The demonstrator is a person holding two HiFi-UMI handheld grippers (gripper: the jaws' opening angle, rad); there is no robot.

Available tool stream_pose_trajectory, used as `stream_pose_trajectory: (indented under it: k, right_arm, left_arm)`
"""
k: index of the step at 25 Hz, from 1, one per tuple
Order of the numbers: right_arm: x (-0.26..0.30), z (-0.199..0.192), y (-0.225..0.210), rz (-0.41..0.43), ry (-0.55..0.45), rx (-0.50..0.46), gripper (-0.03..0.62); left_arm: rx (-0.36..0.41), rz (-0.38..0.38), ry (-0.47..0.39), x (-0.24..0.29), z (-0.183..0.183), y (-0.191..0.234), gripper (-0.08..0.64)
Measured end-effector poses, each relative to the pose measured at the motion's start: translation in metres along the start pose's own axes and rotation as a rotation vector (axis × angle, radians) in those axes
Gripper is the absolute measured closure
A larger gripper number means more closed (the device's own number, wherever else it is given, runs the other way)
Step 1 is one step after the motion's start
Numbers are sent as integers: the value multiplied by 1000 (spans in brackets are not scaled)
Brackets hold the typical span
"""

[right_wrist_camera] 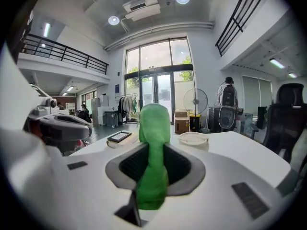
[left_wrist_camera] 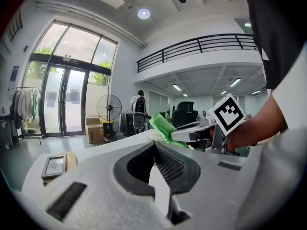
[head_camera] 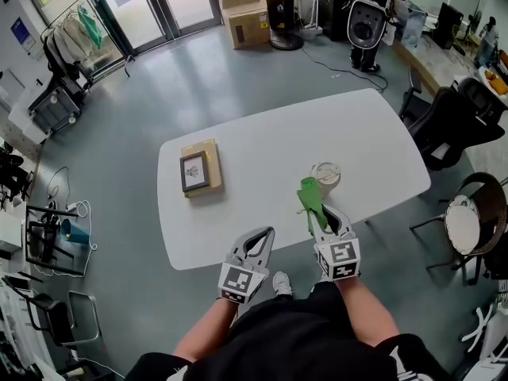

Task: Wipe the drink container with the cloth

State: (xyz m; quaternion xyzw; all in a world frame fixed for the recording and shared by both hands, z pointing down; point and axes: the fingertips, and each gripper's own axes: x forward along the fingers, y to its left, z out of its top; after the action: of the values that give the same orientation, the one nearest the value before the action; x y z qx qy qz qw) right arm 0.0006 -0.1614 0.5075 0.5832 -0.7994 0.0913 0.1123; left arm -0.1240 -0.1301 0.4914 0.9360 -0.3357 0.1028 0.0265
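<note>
Place: open office hall
Signs: white desk (head_camera: 262, 149), office chairs at right (head_camera: 444, 121), glass doors far (head_camera: 151, 2), mezzanine railing (left_wrist_camera: 201, 44)

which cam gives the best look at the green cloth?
Right gripper view: the green cloth fills the centre, clamped in the right tongs. Head view shows it small; left gripper view catches only one end.

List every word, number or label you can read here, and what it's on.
None is readable.
Framed picture: print too small.
Cardboard box: markings blurred.
Blue wall sign: too small.
Square markers: patterns only, no words.
</note>
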Motion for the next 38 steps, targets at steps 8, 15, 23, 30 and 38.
stream_pose_trajectory:
  k: [8,15,23,30,38]
  right_arm:
    - [33,-31,-17,41,96,68,491]
    - [58,-48,-21,69,149,188,491]
    - [76,-61,-30,89,188,290,491]
    - [76,-59,-35,104,185,404,491]
    - [78,-65,-42,115,178,564,489]
  left_arm:
    - [-13,42,40,15,-7,15,546]
    - [-28,76,82,15,-25,27,546]
    - [-70,108,103,20,-39,34,546]
    - [-87,107,68,26,-29,38,546]
    - [-108,131,104,26,-39,37,546]
